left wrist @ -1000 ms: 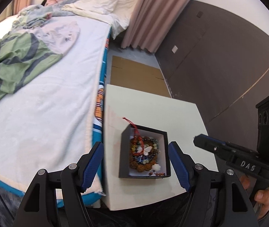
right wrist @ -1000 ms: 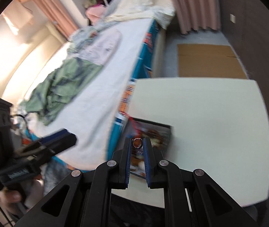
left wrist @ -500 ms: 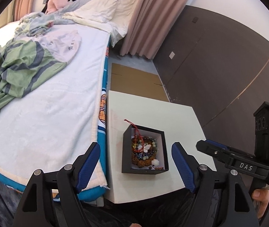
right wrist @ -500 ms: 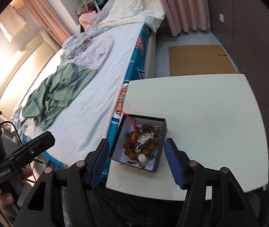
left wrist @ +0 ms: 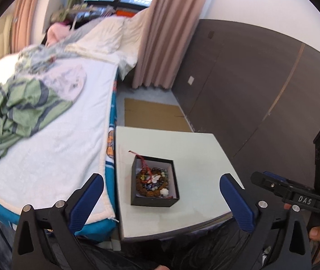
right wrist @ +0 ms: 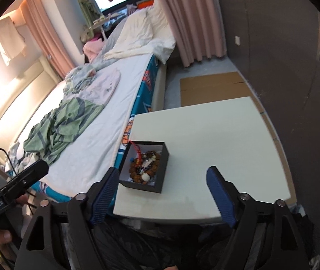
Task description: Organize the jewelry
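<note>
A black open box (left wrist: 154,200) (right wrist: 162,171) sits on the pale table (left wrist: 189,148) (right wrist: 216,135) near its left edge. Inside lie bead bracelets (left wrist: 152,181) (right wrist: 145,165), mostly brown, with a white piece and a red cord (left wrist: 142,159) hanging over the box's far corner. My left gripper (left wrist: 160,187) hangs back above the table's near edge, its jaws still opening with nothing between them. My right gripper (right wrist: 163,180) also stands back from the box, jaws opening and empty. Each gripper shows at the edge of the other's view.
A bed (left wrist: 47,139) (right wrist: 87,121) with a white cover, a green striped cloth (left wrist: 13,110) and pillows runs along the table's left side. Flat cardboard (left wrist: 155,115) lies on the floor beyond the table. A dark wall panel (left wrist: 261,85) stands to the right.
The right gripper, shut over the box on a small ring a second ago, has opened and pulled back and up without it. The left gripper also drew back and opened wider.
</note>
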